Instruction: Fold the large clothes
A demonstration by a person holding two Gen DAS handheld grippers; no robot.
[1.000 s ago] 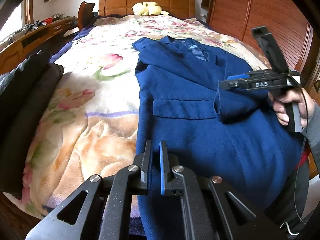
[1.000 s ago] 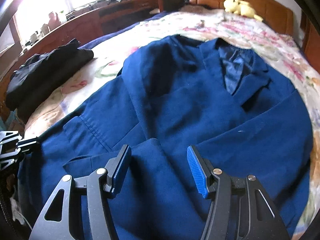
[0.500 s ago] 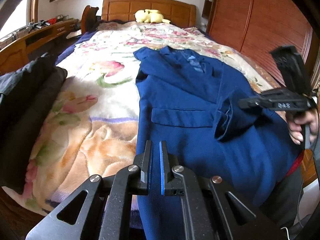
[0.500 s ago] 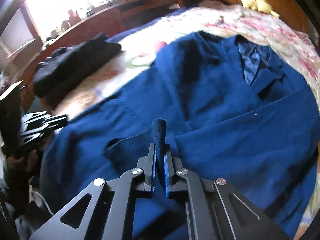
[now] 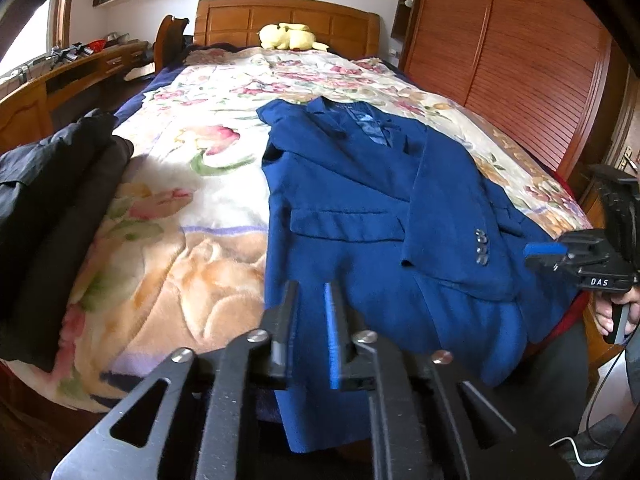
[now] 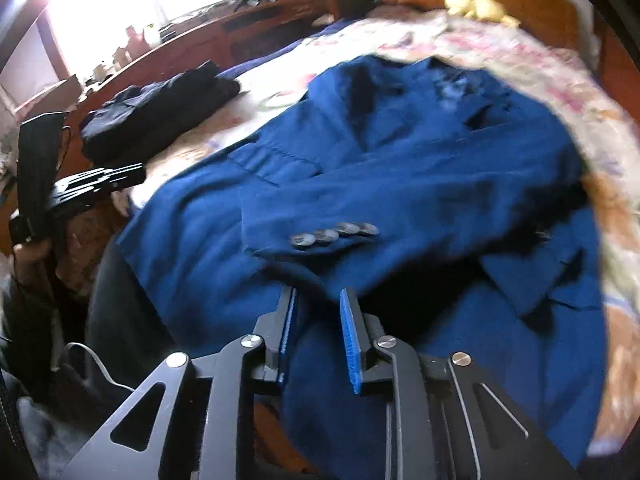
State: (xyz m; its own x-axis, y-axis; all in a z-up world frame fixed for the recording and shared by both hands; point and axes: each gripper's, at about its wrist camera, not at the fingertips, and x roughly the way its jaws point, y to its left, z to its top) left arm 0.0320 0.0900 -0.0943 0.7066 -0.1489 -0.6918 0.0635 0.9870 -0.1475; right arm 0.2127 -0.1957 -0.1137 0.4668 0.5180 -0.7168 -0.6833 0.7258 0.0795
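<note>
Two grippers hang over the foot end of the bed [image 5: 224,168], and between them lies the blue jacket [image 5: 360,208], spread face up on the flowered blanket [image 5: 192,216] with its collar toward the wooden headboard [image 5: 288,20] and its hem drooping over the bed's near edge. One sleeve [image 6: 400,208] is folded across the jacket's front, its cuff buttons [image 6: 334,234] showing. The left gripper [image 5: 310,328] sits above the hem at the jacket's left edge, jaws narrow and just parting, nothing pinched between them. The right gripper [image 6: 318,336] hovers off the jacket's other side, near the folded cuff, its blue pads [image 6: 350,340] a small gap apart and widening, empty too; a hand [image 5: 618,312] grips its handle. A pile of dark clothes [image 5: 52,200] rests on the bed's left edge, well apart from the jacket, and a yellow plush toy [image 5: 288,36] sits against the headboard.
</note>
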